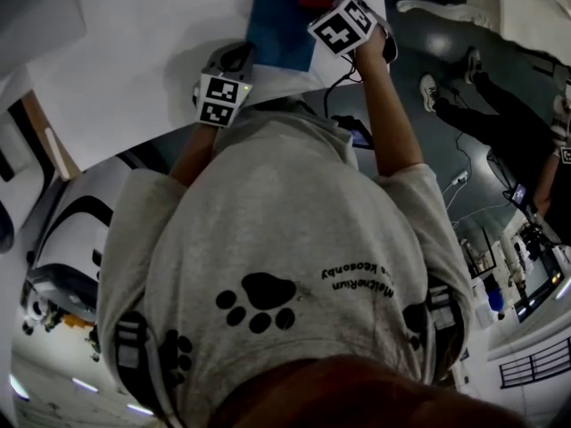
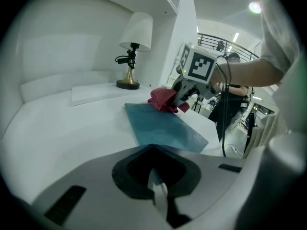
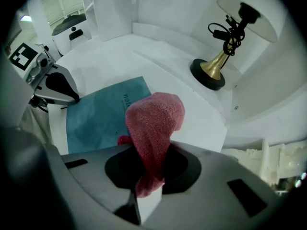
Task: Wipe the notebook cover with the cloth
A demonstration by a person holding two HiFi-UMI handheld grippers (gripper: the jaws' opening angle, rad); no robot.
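The left tongs (image 2: 156,188) are closed on the near edge of the blue notebook (image 2: 163,128); a thin strip of the cover runs down between the two tips. The notebook lies flat on the white surface (image 2: 62,128), near its edge. The right tongs (image 3: 144,195) are clamped on the red cloth (image 3: 154,121), which bulges forward out of them and sits over the notebook's far corner.

From the left gripper view the cloth looks bunched on the cover under the right tongs' marker cube (image 2: 200,65). The right gripper view adds what that one lacks: small print near the cover's far edge, too small to read, and the left tongs' tip meeting the notebook's side.

Both gripper views take in a lamp (image 3: 221,59) with a brass base and white shade standing on the surface beyond the notebook. The head view cuts the lamp off, and its marker cubes cover both sets of tips. Only it shows the person's grey shirt (image 1: 294,239) with a paw print, and another person (image 1: 500,123) on the floor to the right
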